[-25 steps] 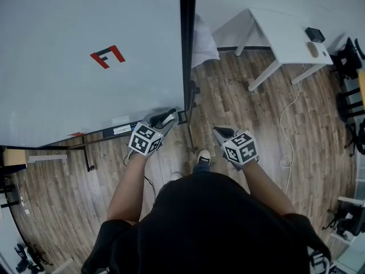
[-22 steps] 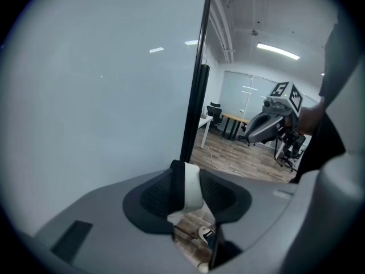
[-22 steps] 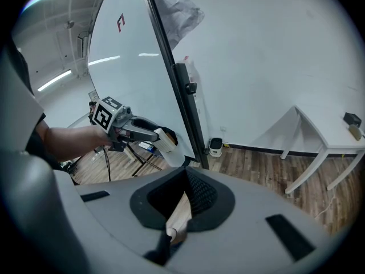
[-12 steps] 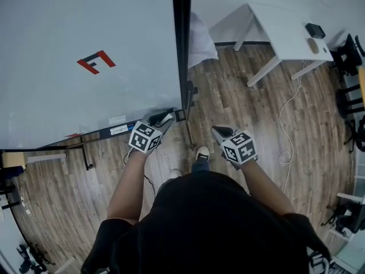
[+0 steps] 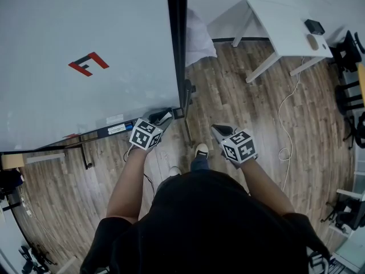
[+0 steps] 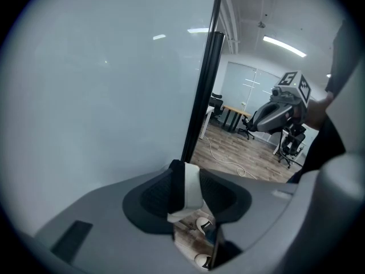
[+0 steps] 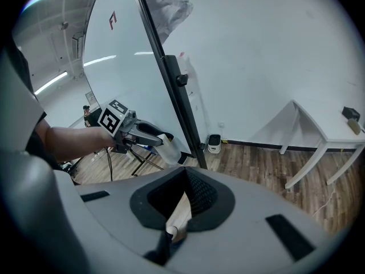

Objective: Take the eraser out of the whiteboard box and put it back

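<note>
Whiteboard (image 5: 85, 27) and its red mark (image 5: 88, 63) sit further left in frame than a second ago. Left gripper (image 5: 164, 117), at the board's lower right corner, pinches the white eraser (image 6: 191, 190) between its pads. Right gripper (image 5: 219, 131), centre frame, has its jaws pressed together.

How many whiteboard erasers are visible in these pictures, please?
1. The eraser is clamped in the left gripper, by the lower right corner of the whiteboard. Others may be hidden in the tray.
</note>
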Available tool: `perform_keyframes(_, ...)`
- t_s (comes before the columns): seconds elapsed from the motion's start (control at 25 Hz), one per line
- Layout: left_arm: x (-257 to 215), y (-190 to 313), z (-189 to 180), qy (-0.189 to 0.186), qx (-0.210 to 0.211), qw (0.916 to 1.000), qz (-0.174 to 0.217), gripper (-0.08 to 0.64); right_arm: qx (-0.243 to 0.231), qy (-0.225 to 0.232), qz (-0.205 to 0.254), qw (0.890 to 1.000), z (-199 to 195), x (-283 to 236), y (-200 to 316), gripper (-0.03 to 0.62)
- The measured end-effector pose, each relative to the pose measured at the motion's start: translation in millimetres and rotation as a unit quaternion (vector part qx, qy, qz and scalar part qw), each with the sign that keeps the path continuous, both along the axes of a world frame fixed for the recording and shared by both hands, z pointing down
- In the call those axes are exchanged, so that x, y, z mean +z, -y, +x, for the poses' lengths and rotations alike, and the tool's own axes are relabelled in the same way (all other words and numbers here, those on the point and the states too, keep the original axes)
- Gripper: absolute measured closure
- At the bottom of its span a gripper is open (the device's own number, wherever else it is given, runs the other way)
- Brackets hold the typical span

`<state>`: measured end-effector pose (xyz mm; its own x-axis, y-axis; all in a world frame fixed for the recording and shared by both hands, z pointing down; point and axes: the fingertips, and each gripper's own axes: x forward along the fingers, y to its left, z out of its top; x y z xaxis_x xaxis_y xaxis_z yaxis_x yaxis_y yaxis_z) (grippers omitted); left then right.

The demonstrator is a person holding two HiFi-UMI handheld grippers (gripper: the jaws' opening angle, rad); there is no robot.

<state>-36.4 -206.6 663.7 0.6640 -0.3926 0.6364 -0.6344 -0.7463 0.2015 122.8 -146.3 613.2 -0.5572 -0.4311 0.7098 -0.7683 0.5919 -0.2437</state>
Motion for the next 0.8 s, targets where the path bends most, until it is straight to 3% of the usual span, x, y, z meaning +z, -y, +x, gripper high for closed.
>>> perform_keyframes(0.8, 10.0, 1.4, 3.8, -0.004, -0.001, 1.0000, -0.005, 0.405, 0.005, 0.000, -0.004, 1.000, 6.1, 3.7, -4.3, 0.598)
